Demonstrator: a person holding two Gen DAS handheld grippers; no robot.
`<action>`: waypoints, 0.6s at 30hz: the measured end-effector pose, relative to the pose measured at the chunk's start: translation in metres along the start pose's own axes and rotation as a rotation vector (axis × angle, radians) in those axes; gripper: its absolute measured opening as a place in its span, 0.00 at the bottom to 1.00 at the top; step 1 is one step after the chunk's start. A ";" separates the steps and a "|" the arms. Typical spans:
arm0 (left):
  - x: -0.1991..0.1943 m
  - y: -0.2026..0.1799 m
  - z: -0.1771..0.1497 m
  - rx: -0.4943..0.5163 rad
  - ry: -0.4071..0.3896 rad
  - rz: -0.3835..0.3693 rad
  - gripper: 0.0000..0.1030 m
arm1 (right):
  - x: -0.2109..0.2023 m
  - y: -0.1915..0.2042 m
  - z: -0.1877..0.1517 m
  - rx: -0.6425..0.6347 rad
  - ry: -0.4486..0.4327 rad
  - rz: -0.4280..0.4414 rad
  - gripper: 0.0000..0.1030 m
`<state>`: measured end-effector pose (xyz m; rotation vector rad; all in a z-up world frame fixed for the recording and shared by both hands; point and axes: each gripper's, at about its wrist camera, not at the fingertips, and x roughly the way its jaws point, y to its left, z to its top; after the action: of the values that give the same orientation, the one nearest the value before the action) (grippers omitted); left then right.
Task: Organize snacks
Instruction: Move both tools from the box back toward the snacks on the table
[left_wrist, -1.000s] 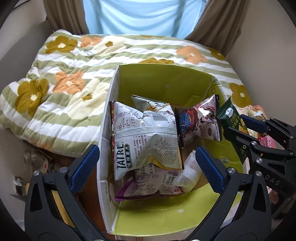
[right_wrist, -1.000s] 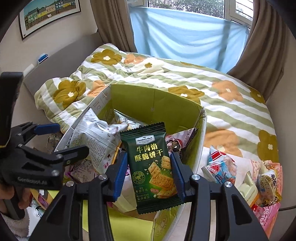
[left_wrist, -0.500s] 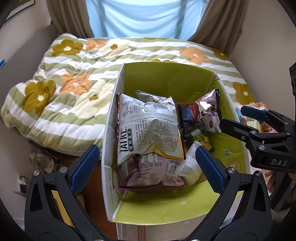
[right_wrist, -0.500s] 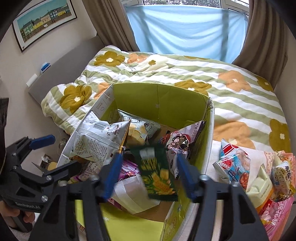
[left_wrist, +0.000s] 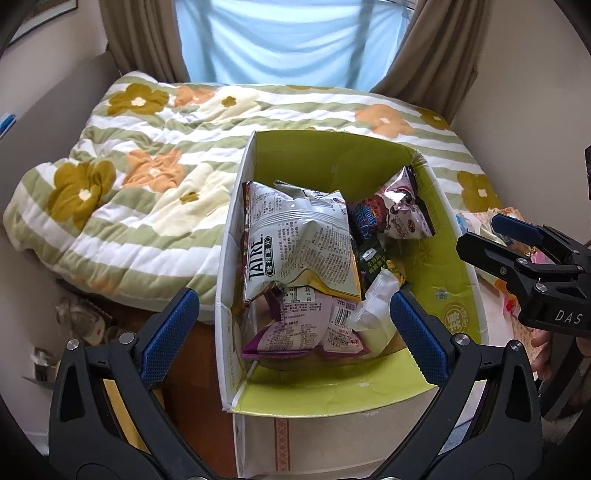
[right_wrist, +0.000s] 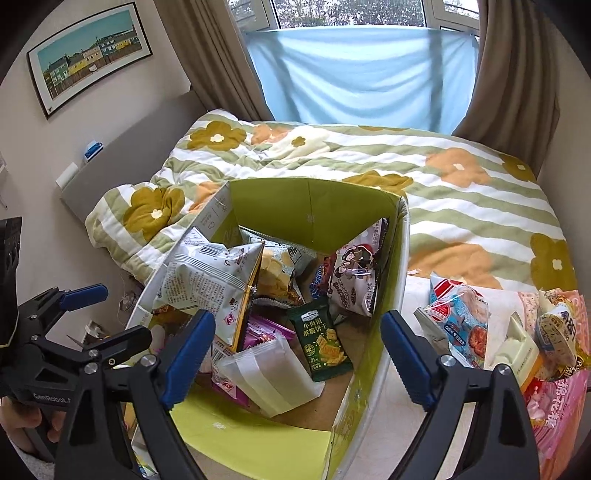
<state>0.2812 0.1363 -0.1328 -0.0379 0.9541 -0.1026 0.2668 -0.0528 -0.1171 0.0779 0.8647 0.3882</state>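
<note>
The box (right_wrist: 400, 236) is open on top, so there's a way straight down, but it's pretty crammed: the big white chip bag (right_wrist: 207, 280) hogs the left side and the silver-pink bag (right_wrist: 354, 273) leans on the right wall. Only bare floor is near the front right, beside the green cracker pack (right_wrist: 325, 341).

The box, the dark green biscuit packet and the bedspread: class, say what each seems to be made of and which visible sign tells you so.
Box: cardboard, apparently; stiff folded flaps, brown bare floor, matt green printed lining.
Dark green biscuit packet: thin plastic film, probably; slight sheen, crimped top edge, printed face.
Bedspread: soft quilted fabric, matt; puffy stitched ridges and folds. The fibre cannot be told.
</note>
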 end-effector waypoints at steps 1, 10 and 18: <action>-0.003 -0.001 -0.001 0.003 -0.009 -0.014 1.00 | -0.005 0.001 -0.001 0.002 -0.012 -0.007 0.87; -0.013 -0.036 0.003 0.085 -0.041 -0.116 1.00 | -0.057 -0.015 -0.022 0.061 -0.083 -0.116 0.87; -0.009 -0.121 0.014 0.187 -0.047 -0.189 1.00 | -0.104 -0.083 -0.054 0.151 -0.111 -0.229 0.87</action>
<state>0.2791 0.0164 -0.1081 0.0424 0.8888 -0.3639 0.1905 -0.1729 -0.0947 0.1374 0.7821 0.1027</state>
